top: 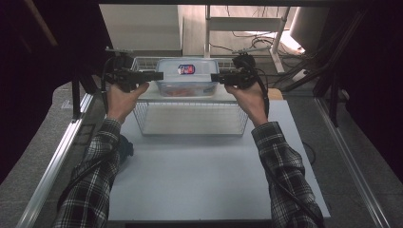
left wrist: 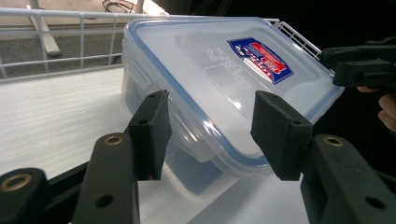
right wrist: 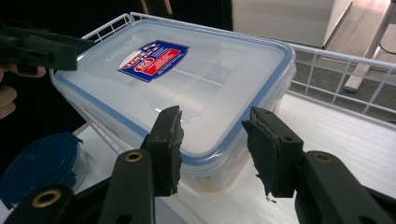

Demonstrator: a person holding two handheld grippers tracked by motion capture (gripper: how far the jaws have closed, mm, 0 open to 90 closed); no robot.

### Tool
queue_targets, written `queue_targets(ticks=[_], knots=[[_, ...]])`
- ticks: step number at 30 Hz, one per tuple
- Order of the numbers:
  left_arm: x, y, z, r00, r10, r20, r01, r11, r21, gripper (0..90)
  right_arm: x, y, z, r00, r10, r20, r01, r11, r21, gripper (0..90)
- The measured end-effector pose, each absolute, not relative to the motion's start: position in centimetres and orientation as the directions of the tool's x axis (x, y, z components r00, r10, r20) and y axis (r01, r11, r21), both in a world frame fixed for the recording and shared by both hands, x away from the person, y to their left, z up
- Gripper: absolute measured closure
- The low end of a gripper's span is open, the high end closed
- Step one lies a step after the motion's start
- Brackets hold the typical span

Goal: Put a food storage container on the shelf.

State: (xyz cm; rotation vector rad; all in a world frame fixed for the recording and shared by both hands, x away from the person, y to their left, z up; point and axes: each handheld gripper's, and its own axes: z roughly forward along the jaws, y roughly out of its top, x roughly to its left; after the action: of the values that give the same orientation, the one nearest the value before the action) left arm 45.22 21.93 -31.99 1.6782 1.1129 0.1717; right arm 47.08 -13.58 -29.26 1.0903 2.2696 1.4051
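The clear lidded box (blue-sealed lid) sits raised in the wire basket. The left tool and right tool flank its ends, both half-open, gripping nothing.

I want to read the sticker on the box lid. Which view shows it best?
The right gripper view: the sticker faces the camera, large and nearly upright. The left gripper view shows the same sticker skewed and turned away. In the high view it is a tiny red and blue patch on the lid.
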Motion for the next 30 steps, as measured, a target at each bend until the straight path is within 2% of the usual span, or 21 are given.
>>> queue_targets(ticks=[9,11,12,14,17,23,30], knots=[[45.4,21.2,-31.9,0.553,0.736,-0.391,0.58,-0.002,0.815,47.1,46.8,-14.6,-29.5,-0.681,0.71,0.179,0.466,0.232,0.854,53.4],[45.2,21.1,-31.7,0.551,0.749,-0.369,0.571,-0.015,0.821,47.0,46.8,-14.7,-29.6,-0.682,0.707,0.186,0.465,0.223,0.857,51.5],[45.0,20.9,-31.5,0.547,0.767,-0.336,0.559,-0.036,0.829,45.6,46.8,-14.8,-29.6,-0.685,0.703,0.191,0.463,0.218,0.859,49.6],[44.5,20.5,-31.3,0.551,0.79,-0.268,0.53,-0.083,0.844,36.7,46.7,-14.9,-29.7,-0.703,0.681,0.204,0.457,0.213,0.864,44.3],[43.8,20.5,-31.2,0.57,0.783,-0.25,0.507,-0.095,0.857,27.9,45.9,-15.0,-29.8,-0.72,0.675,0.16,0.416,0.234,0.879,35.4],[41.8,20.7,-32.1,0.605,0.76,-0.237,0.474,-0.105,0.874,19.5,43.9,-15.1,-30.4,-0.728,0.678,0.103,0.377,0.27,0.886,17.6],[38.7,20.5,-34.1,0.635,0.741,-0.218,0.469,-0.146,0.871,13.8,42.0,-15.8,-32.1,-0.736,0.672,0.076,0.359,0.293,0.886,9.7]])
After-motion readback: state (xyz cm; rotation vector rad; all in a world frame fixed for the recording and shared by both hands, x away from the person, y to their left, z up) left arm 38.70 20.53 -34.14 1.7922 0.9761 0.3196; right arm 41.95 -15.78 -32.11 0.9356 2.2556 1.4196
